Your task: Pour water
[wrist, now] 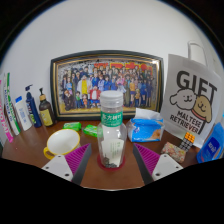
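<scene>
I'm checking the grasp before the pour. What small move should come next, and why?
Probably close the jaws on the water bottle. It stands upright on the table between the open fingers, with a gap at each side, so the gripper does not yet hold it.

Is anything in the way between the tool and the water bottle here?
Nothing visible. The water bottle stands upright on the wooden table, directly between the open tool fingers, with a gap at each side. The yellow bowl and tissue pack sit off to the sides, not in the path.
</scene>
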The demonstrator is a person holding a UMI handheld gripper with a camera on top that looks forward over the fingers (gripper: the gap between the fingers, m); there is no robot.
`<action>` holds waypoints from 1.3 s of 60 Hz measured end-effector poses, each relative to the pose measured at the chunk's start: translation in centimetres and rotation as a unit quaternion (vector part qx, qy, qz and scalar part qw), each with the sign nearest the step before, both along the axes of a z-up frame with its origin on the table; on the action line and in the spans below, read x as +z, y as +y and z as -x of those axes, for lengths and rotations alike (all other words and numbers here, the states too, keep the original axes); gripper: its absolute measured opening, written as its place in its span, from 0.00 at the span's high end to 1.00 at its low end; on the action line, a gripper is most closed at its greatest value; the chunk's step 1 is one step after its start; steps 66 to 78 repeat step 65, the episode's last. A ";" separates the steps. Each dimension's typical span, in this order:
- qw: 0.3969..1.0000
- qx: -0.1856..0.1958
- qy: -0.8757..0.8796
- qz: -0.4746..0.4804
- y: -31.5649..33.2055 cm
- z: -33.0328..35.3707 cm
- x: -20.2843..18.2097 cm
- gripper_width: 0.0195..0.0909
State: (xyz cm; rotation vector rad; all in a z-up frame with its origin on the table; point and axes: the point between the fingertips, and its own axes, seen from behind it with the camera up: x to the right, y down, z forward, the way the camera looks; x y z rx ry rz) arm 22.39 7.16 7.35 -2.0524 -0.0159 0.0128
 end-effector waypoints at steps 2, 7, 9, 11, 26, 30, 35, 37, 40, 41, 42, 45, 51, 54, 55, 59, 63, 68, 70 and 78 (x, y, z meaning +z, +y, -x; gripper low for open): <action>1.000 -0.002 -0.004 0.006 -1.0 0.1 0.4 0.08; 1.000 -0.011 -0.010 0.023 -3.8 0.6 1.7 0.08; 0.999 -0.014 -0.009 0.028 -5.1 1.0 2.3 0.08; 0.999 -0.015 -0.007 0.032 -6.5 1.6 3.1 0.08; 0.996 -0.037 -0.025 0.079 -19.6 5.6 8.2 0.07; 0.996 -0.036 -0.017 0.080 -23.0 7.3 9.5 0.07; 0.996 -0.033 -0.015 0.084 -26.5 8.8 10.6 0.07; 0.996 -0.033 -0.017 0.085 -27.8 9.3 11.0 0.07; 0.996 -0.030 -0.022 0.084 -29.3 10.0 11.5 0.08; 0.996 -0.029 -0.025 0.083 -29.7 10.1 11.7 0.08; 0.996 -0.029 -0.028 0.082 -30.1 10.2 11.8 0.08; 0.996 -0.031 -0.037 0.081 -31.2 10.1 12.3 0.08; 0.995 -0.037 -0.036 0.089 -33.1 10.5 12.5 0.08; 0.994 -0.040 -0.042 0.087 -33.6 10.3 12.6 0.08; 0.994 -0.040 -0.044 0.088 -33.8 10.4 12.6 0.08; 0.994 -0.039 -0.047 0.086 -34.2 10.5 12.6 0.07; 0.994 -0.041 -0.054 0.087 -34.6 10.2 12.7 0.08; 0.994 -0.041 -0.055 0.086 -34.7 10.2 12.8 0.07; 0.994 -0.041 -0.055 0.086 -34.7 10.2 12.8 0.07; 0.994 -0.041 -0.055 0.086 -34.7 10.2 12.8 0.07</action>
